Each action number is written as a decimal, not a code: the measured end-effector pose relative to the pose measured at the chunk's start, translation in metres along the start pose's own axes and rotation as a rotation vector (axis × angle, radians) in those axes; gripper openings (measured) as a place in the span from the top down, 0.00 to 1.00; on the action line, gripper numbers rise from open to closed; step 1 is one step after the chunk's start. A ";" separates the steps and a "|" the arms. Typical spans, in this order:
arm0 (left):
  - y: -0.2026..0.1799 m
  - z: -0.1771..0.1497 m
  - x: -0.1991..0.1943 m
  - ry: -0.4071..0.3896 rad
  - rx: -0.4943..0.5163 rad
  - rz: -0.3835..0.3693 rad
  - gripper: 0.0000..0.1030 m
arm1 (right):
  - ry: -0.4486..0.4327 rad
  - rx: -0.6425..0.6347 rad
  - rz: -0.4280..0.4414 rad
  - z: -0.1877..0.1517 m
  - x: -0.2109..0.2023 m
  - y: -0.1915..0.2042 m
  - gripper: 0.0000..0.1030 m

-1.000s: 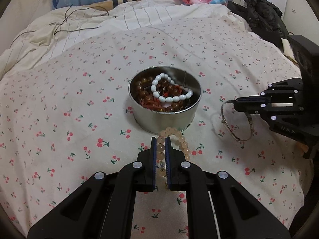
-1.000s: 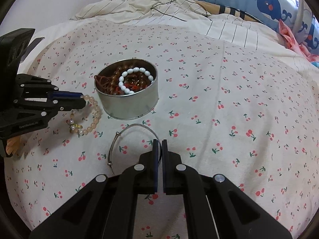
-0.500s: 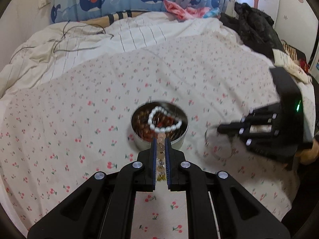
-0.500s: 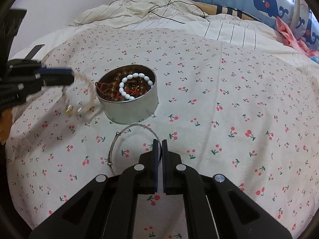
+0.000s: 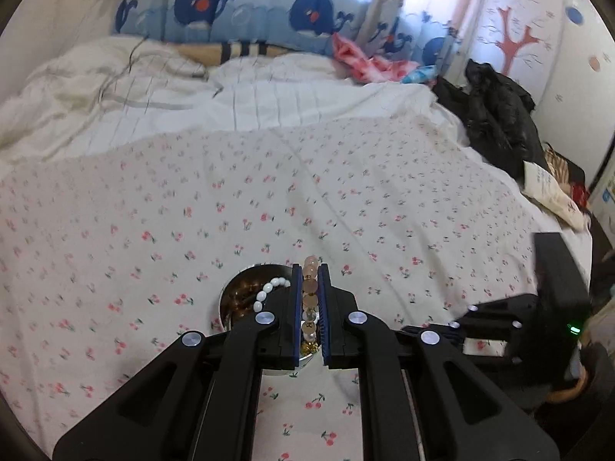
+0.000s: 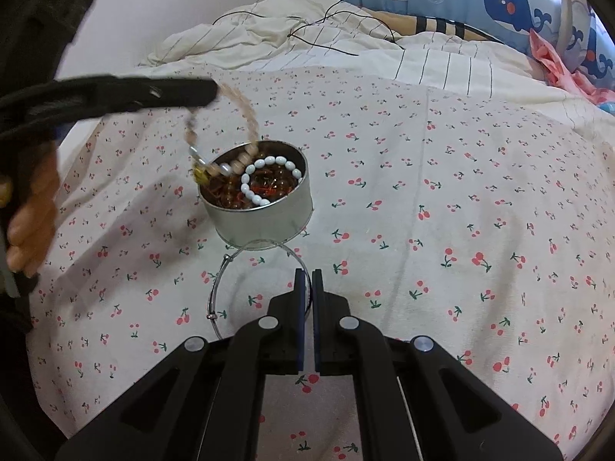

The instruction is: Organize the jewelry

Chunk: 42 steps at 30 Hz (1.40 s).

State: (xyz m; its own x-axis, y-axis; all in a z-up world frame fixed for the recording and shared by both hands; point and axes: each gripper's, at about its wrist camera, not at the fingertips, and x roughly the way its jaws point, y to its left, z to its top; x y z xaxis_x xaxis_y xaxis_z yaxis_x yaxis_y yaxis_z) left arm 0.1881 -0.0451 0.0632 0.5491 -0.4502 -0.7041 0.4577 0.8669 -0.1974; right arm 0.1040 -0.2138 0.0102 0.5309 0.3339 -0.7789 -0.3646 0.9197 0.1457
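Your left gripper [image 5: 309,299] clamps pink bead bracelet [image 6: 246,123], loop dangling over round tin [image 6: 265,219] mid-bedspread [image 6: 423,176]. Your right gripper [image 6: 309,296] pinched on thin silver bangle [image 6: 221,288], lying flat on bedspread, touching tin's near wall. White bead bracelet [image 6: 269,180] inside tin.

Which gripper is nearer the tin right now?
Left. The left gripper hangs its peach bracelet over the tin; the right gripper holds the bangle just before it.
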 end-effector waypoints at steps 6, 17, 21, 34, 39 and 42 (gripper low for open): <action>0.019 -0.011 0.037 0.131 -0.052 0.114 0.93 | -0.014 0.003 -0.006 0.002 -0.001 0.000 0.96; 0.038 -0.004 0.012 0.089 -0.114 0.133 0.52 | -0.104 0.005 -0.054 0.048 0.007 0.011 0.96; 0.050 -0.002 0.003 0.073 -0.165 0.130 0.49 | -0.091 -0.018 -0.057 0.067 0.026 0.021 0.96; 0.054 -0.005 -0.005 0.049 -0.203 0.180 0.23 | -0.051 -0.013 -0.118 0.076 0.062 0.030 0.88; 0.048 -0.010 -0.004 0.049 -0.204 0.207 0.18 | -0.138 0.027 -0.113 0.060 0.024 0.019 0.50; 0.041 -0.017 -0.003 0.033 -0.199 0.268 0.15 | -0.180 0.033 -0.132 0.039 0.000 0.018 0.41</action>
State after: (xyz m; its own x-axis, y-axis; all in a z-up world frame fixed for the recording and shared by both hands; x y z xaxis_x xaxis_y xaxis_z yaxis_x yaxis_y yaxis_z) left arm 0.1941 -0.0044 0.0456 0.6070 -0.1963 -0.7701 0.1529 0.9798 -0.1293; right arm 0.1274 -0.1894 0.0362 0.7013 0.2387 -0.6717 -0.2590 0.9632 0.0719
